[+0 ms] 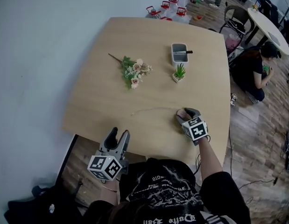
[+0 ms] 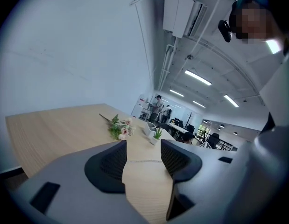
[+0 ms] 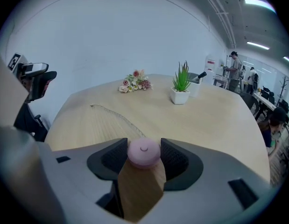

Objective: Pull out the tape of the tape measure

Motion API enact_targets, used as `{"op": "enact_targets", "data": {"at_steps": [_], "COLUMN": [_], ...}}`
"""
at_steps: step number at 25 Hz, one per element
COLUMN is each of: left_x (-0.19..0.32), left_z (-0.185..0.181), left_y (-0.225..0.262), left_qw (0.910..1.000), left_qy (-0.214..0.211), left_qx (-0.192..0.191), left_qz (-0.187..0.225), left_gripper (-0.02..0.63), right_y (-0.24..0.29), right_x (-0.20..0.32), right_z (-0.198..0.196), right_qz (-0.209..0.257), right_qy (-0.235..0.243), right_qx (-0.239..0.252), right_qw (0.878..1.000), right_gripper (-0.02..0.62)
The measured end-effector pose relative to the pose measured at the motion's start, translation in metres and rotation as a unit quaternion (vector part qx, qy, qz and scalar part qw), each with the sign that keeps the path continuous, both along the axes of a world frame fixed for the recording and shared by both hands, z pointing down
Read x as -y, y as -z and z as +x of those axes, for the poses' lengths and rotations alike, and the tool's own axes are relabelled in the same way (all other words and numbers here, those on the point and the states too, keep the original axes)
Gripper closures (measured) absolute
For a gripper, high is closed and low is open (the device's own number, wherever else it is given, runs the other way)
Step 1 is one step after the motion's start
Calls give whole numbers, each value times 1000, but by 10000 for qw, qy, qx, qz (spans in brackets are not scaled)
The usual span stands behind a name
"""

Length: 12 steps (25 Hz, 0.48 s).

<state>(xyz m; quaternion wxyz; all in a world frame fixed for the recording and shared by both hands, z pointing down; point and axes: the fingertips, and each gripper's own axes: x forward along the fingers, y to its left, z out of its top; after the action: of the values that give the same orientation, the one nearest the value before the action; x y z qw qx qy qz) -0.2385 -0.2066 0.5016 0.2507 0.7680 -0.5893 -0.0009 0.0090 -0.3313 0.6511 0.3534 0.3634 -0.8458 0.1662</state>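
Tape [image 1: 151,109] out on worktop [image 1: 102,92].
Right claw [image 1: 186,113] clamps pink round tape measure [image 3: 144,153]; thin tape trails left. Left claw [image 2: 143,146] wide, empty, by near edge.

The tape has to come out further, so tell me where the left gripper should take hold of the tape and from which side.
Probably the tape's free end, coming from the left: it lies flat there, pointing toward the open left gripper, while the right gripper clamps the pink case.
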Motion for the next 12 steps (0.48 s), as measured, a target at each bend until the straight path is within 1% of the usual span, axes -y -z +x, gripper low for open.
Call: {"op": "enact_targets", "data": {"at_steps": [3,7,9,11,12], "left_x": [-1,0,1,0,0], "left_z": [-9,-17,-16,-11,-9], "left_y": [0,-2,-2,0,2], "left_qw": [10000,9999,9999,9998,9998], "left_qy": [41,90,53,-26,-72], "left_qx": [41,81,84,81,85], "left_qz": [-33,-85,-132,-180,-192], "left_gripper": [371,371,371,370,370], "right_y": [-7,-12,-10,-2,5], "right_x": [4,3,3,1,0], "right_z": [3,3,3,2,2], "right_qz": [16,-18,-39,-42,-12], "right_qy": [-99,-93,-143,-217,-258], "right_qx": [41,16,53,187,254], "right_qw": [9999,10000,9999,9996,9993], "right_gripper": [357,354,349,324,322]}}
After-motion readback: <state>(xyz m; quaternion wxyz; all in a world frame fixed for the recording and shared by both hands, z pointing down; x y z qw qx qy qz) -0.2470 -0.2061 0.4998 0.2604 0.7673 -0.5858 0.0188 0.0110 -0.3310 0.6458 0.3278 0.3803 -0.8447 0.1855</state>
